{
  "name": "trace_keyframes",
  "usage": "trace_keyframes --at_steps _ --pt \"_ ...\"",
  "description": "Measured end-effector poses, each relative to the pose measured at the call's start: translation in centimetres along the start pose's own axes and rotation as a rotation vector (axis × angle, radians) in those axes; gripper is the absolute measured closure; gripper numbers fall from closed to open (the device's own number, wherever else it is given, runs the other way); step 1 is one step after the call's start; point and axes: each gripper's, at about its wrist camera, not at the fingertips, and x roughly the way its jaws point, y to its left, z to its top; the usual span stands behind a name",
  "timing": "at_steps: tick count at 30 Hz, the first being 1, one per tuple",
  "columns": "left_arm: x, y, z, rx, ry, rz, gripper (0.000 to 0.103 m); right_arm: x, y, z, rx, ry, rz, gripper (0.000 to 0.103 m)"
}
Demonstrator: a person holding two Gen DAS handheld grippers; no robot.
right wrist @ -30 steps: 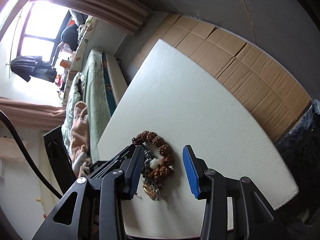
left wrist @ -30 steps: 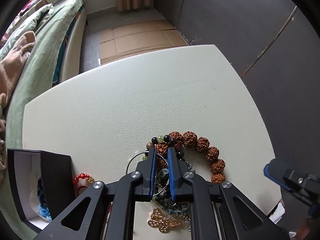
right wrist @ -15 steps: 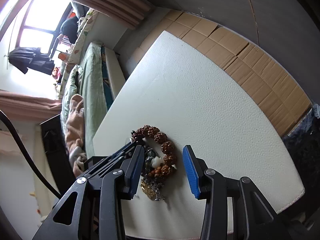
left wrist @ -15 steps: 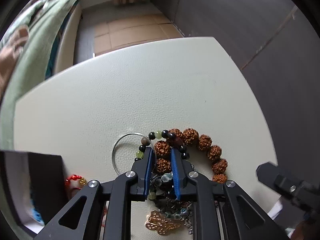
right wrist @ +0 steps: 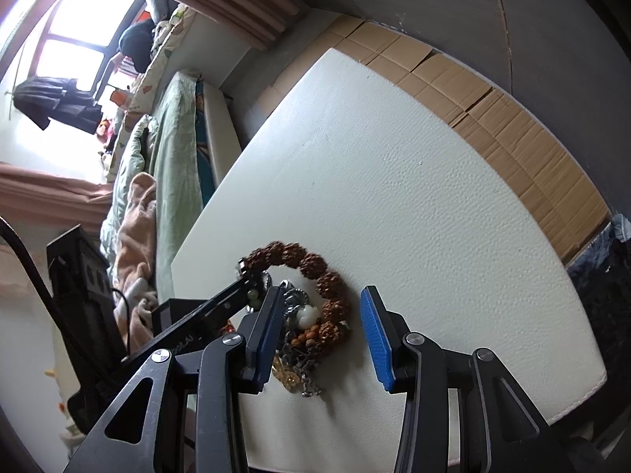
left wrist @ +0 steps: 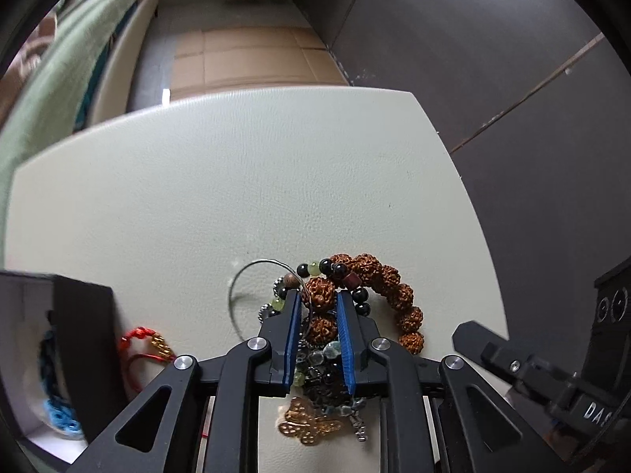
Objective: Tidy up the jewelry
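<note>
A pile of jewelry lies on the white table (left wrist: 236,181). A brown rough-bead bracelet (left wrist: 390,280) curves around it, also in the right wrist view (right wrist: 327,280). My left gripper (left wrist: 318,299) is shut on two of its brown beads (left wrist: 321,289). A thin wire hoop (left wrist: 236,287), a dark and green bead string (left wrist: 311,268) and a gold butterfly pendant (left wrist: 307,425) lie in the pile. A red cord bracelet (left wrist: 144,341) lies to the left. My right gripper (right wrist: 321,311) is open and empty above the pile.
A black jewelry box (left wrist: 59,354) with white lining stands open at the left, with a blue piece (left wrist: 61,419) inside. A bed with green bedding (right wrist: 169,138) runs beside the table. Cardboard (right wrist: 512,126) covers the floor beyond the far edge.
My left gripper has opened from a narrow grip and slid forward, now closing around the brown beads. The view has shifted right. The right gripper stays open over the pile.
</note>
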Motion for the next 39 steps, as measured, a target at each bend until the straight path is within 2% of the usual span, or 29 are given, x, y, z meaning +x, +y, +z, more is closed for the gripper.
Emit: trace_keyframes --at_steps 6,11,18,23,32,36,38,39 --pt "-0.1 1.0 0.0 -0.070 0.003 -0.102 0.084 0.4 0.6 -0.2 -0.020 0.015 -0.004 0.060" --pt "0.5 1.6 -0.2 -0.104 0.010 -0.111 0.086 0.5 0.5 -0.2 -0.024 0.021 -0.005 0.060" --pt "-0.7 1.7 -0.3 -0.128 -0.034 -0.132 0.088 0.3 0.5 -0.3 -0.020 0.013 -0.001 0.060" --pt "0.2 2.2 -0.3 -0.157 0.014 -0.164 0.088 0.3 0.4 -0.3 -0.021 0.014 -0.001 0.060" --pt "0.3 3.2 0.0 -0.245 -0.002 -0.296 0.088 0.1 0.4 -0.3 -0.026 0.021 0.001 0.060" --pt "0.3 2.2 0.0 -0.195 -0.013 -0.271 0.090 0.2 0.5 -0.3 -0.027 0.022 -0.001 0.060" --pt "0.3 1.9 0.0 -0.176 -0.018 -0.232 0.098 0.4 0.7 -0.3 -0.029 0.024 -0.003 0.060" --pt "0.4 1.6 0.0 -0.164 -0.020 -0.222 0.099 0.5 0.7 -0.4 -0.030 0.025 -0.004 0.060"
